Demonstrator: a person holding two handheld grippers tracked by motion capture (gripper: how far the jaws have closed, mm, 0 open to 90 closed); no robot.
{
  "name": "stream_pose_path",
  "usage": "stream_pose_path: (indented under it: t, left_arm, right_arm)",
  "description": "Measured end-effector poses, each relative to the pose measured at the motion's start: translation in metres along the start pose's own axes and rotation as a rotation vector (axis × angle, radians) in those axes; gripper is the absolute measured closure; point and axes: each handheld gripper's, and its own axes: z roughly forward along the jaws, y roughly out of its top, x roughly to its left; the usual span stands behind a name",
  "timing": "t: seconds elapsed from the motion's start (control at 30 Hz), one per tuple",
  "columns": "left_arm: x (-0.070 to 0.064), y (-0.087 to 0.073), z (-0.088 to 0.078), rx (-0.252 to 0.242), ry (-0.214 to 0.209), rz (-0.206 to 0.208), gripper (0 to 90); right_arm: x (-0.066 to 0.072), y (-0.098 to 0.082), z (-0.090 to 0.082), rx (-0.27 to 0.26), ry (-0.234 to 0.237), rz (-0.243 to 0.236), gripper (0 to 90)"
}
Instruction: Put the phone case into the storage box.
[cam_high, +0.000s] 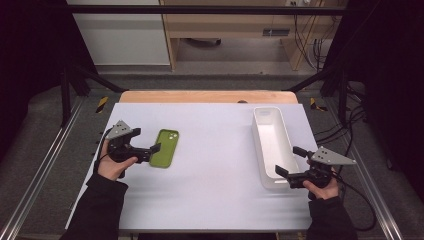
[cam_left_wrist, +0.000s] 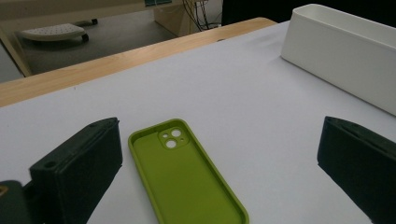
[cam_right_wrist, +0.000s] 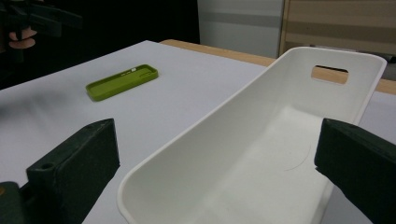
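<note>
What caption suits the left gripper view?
Open left gripper poised over a green phone case on the white table.

In the left gripper view the green phone case runs off the bottom edge, and the white bin is cut by the right edge. In the right gripper view the bin's near end leaves the frame, and the other gripper is clipped at top left.
</note>
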Motion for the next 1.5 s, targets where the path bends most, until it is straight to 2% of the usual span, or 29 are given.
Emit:
stream_pose_path:
  t: [0.37,0.47,0.9,1.17,1.5]
  left_arm:
    - [0.010,0.002,0.010,0.019,0.013,-0.017,0.0]
    - [0.010,0.004,0.012,0.016,0.012,-0.014,0.0]
    - [0.015,0.017,0.025,0.056,0.047,0.007,0.0]
    - [0.018,0.016,0.034,0.080,0.058,0.007,0.0]
    - [0.028,0.011,0.047,0.123,0.097,-0.002,0.0]
  right_arm:
    - [0.000,0.000,0.001,0.006,0.000,-0.002,0.5]
    - [0.000,0.000,0.001,0.007,0.000,-0.002,0.5]
    - [0.001,0.000,0.001,0.008,0.001,0.000,0.5]
    - [0.000,-0.001,0.001,0.009,0.001,-0.002,0.5]
    - [0.001,-0.001,0.002,0.011,0.002,-0.003,0.5]
